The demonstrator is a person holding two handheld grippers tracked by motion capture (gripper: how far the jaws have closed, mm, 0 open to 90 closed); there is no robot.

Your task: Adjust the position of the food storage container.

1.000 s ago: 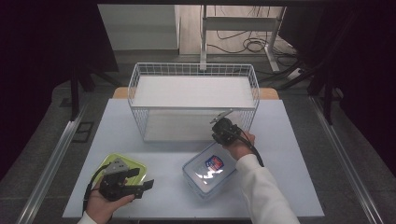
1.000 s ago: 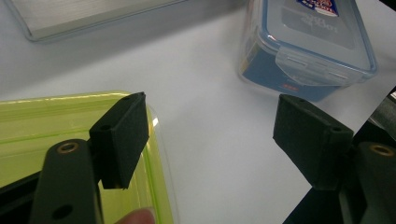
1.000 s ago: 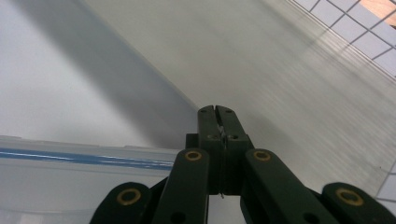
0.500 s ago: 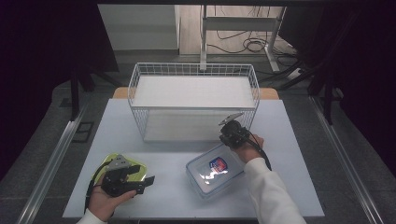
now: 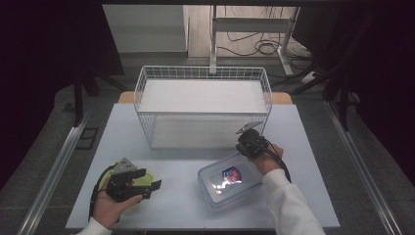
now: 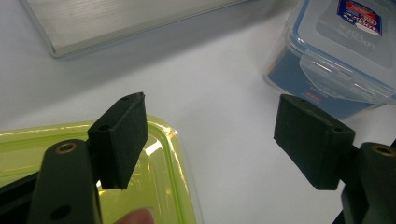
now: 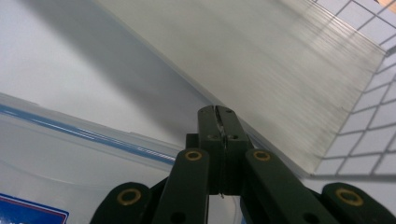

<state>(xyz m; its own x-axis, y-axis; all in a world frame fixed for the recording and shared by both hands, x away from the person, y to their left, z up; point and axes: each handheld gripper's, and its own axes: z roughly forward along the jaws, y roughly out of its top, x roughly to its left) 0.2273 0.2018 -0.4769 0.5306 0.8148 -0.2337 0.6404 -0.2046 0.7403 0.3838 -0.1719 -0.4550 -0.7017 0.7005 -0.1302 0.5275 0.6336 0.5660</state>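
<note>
A big white wire basket (image 5: pixel 203 105) stands at the far side of the pale table (image 5: pixel 171 196), leaving open room in the near middle. The clear plastic box with a blue-edged lid (image 5: pixel 230 180) lies near the right side, and the right gripper (image 5: pixel 248 133) sits at its far edge, jaws pressed together on nothing, maybe to push the lid. The left gripper (image 5: pixel 155 184) waits wide open and empty over the flat yellow-green lid (image 5: pixel 139 177) at the near left, probably ready to grab its edge.

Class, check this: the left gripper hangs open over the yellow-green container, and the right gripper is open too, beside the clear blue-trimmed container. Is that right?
Not quite. The right gripper is shut, its fingers pressed together with nothing between them, as the right gripper view shows. The rest stands.
</note>
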